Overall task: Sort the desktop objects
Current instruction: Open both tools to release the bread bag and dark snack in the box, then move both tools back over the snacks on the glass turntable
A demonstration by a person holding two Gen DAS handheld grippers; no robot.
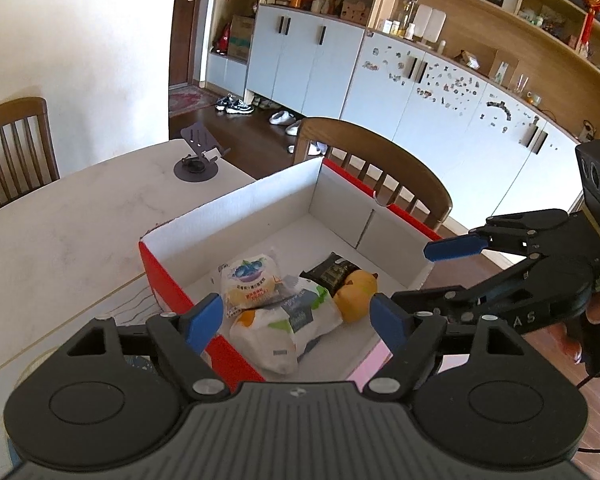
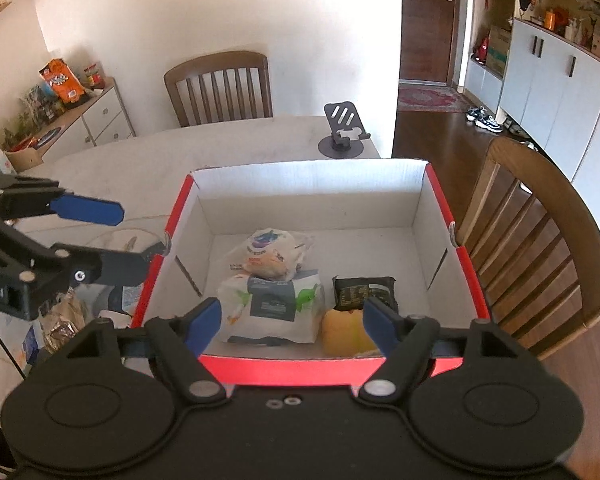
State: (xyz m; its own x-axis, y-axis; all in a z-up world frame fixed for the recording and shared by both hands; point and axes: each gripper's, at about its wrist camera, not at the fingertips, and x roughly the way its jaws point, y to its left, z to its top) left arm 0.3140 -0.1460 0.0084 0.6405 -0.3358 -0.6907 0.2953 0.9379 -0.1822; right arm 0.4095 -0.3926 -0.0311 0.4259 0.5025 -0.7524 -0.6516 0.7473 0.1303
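Box: red cardboard box (image 2: pixel 439 196) with a white inside, sitting on the pale table (image 1: pixel 60 232), and all the sorted stuff is in it.

Snacks inside: four things, all bunched toward the near end. A round bun in a clear wrapper with a blueberry print (image 1: pixel 250 280) leans on top of a bigger white packet with green and orange on it (image 2: pixel 270 310). A small black packet (image 2: pixel 363 290) lies next to that one, and a yellow thing (image 2: pixel 343 332) sits right in front of the black packet, touching it.

Left gripper: (image 1: pixel 296 318) hanging over the near left corner of the box, blue fingers spread wide, nothing between them. From the right camera it pokes in at the left edge (image 2: pixel 112 236), outside the box wall.

Right gripper: (image 2: pixel 292 320) above the near wall of the box, also wide open and holding nothing. The left camera shows it off to the right (image 1: pixel 427 280), over the box's right wall.

Outside the box: some more wrappers on the table left of it (image 2: pixel 60 320), can't make out what they are.

Other stuff: black phone stand (image 2: pixel 343 132) at the far edge of the table, well away from the box. A wooden chair (image 2: pixel 539 240) just beside the box on the right, another (image 2: pixel 220 88) on the far side of the table.
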